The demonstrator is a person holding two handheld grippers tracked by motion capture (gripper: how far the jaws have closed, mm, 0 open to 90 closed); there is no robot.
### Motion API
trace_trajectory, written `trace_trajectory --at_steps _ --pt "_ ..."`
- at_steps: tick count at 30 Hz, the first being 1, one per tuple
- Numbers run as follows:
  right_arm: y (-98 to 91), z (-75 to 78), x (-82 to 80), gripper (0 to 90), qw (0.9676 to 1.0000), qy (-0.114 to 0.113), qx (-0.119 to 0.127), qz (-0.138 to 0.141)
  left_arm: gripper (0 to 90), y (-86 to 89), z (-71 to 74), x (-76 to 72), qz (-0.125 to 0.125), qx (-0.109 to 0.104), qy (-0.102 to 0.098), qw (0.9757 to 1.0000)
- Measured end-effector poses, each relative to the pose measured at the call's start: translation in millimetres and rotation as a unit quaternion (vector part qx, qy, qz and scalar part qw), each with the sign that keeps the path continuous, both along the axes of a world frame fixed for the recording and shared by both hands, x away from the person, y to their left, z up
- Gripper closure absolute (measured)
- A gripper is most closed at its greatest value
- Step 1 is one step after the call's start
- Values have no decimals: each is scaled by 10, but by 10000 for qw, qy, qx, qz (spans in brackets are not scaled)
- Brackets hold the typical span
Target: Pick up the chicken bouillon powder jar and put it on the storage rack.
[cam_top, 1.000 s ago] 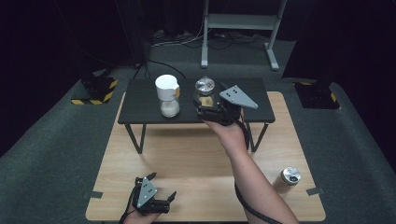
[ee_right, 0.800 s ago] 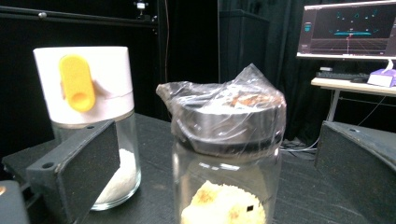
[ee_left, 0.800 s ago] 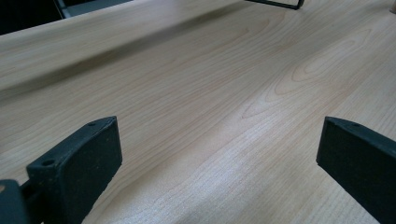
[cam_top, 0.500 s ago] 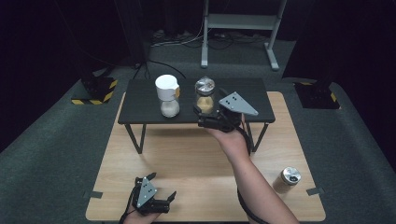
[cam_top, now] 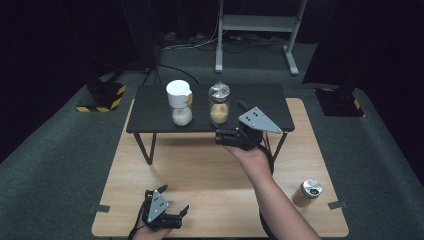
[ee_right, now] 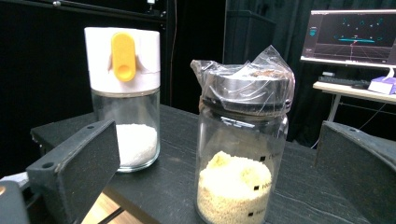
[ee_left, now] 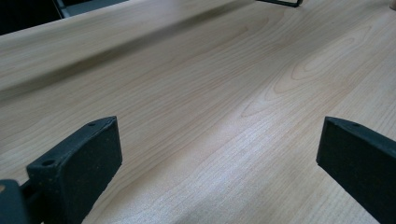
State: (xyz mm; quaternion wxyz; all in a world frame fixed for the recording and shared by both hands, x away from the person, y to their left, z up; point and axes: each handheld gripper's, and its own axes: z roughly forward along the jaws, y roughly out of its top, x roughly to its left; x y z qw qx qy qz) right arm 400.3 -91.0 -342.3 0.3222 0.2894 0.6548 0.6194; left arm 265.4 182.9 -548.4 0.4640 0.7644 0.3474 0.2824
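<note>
The right gripper [cam_top: 223, 136] is held at the front edge of the black stand [cam_top: 150, 112], just in front of the jar [cam_top: 219, 103] and apart from it. Its jaws are spread wide and hold nothing; in the right gripper view the jar [ee_right: 240, 149] stands between the two black jaws, farther off, and touches neither. The grey plate [cam_top: 258, 120] on top of the gripper hangs over the stand's front edge, to the right of the jar.

The jar stands upright on the stand, near its front edge and close to the middle. It is clear glass, about a third full of pale yellow grains, and crinkled clear film covers its metal lid. The shaker [cam_top: 180, 102], a glass jar with a white cap and a yellow tab, stands just left of the jar, apart from it, with white grains at its bottom [ee_right: 125, 100].

The stand sits across the far part of the wooden table [cam_top: 200, 170]. A tin [cam_top: 307, 192] stands on the table well to the right of and nearer than the jar, close to the table's right edge.

The left gripper [cam_top: 184, 212] lies low at the table's near edge, well apart from the jar, with the left hand [cam_top: 146, 232] on it. Its jaws are wide apart over bare wood [ee_left: 219, 107] and grip nothing.
</note>
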Motion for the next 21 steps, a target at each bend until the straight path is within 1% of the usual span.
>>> trace_trajectory --at_steps 6,9,14,21 --pt "-37 -27 -93 0 10000 0 -24 20 4 -6 -1 0 -13 21 2 10000" --pt "-52 -53 -144 0 9999 -27 -132 -14 4 -6 -1 -1 -7 16 -2 10000" --pt "-91 -93 -214 0 9999 -20 -162 -16 4 -6 -1 0 -12 19 1 10000" --pt "-148 -160 -284 0 9996 6 -275 -50 4 -7 -1 1 -19 24 3 10000"
